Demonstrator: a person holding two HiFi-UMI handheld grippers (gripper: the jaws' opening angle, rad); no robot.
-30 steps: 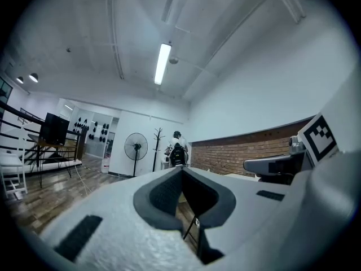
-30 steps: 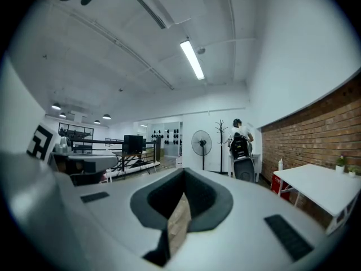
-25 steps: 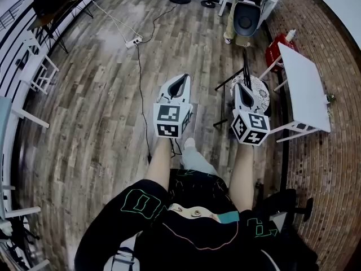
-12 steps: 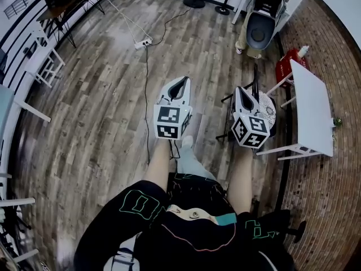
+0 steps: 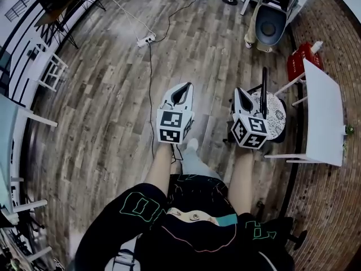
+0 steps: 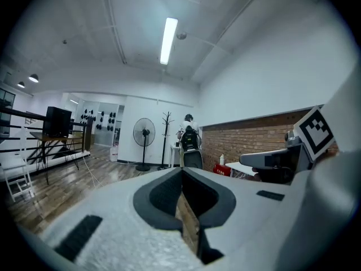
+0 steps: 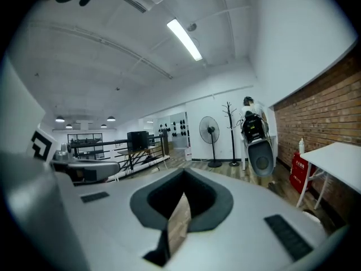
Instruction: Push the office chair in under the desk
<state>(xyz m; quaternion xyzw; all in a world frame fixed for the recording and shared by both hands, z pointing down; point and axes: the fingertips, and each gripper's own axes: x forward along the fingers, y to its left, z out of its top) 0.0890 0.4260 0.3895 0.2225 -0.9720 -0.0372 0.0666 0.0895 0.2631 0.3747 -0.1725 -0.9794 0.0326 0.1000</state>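
Both claws were clenched tight when I checked the feeds. The left gripper [image 5: 182, 87] had its jaws pressed together with nothing between them, and only a sliver of floor showed through the notch. The right gripper [image 5: 241, 90] was the same, closed on nothing.

The person held them side by side at waist height, pointing forward over the brown wood-plank floor [image 5: 101, 106]. From the head camera, the chair with a round white speckled seat and thin black frame [image 5: 275, 114] stood just past the right gripper. I could not tell whether the gripper touched it. The seat sat beside the long near edge of the white rectangular desk [image 5: 324, 112], not yet under the tabletop.

Beyond the desk's far end lay a red crate [image 5: 298, 66] with a white bottle [image 5: 316, 46] at it. Further off, a person carrying a grey tub-shaped pack [image 5: 271, 17] stood with their back to me. A white power strip [image 5: 145, 39] lay on the floor to the left, its dark cable [image 5: 151, 95] trailing toward the operator. A pedestal fan [image 7: 209, 130] stood by the far wall.
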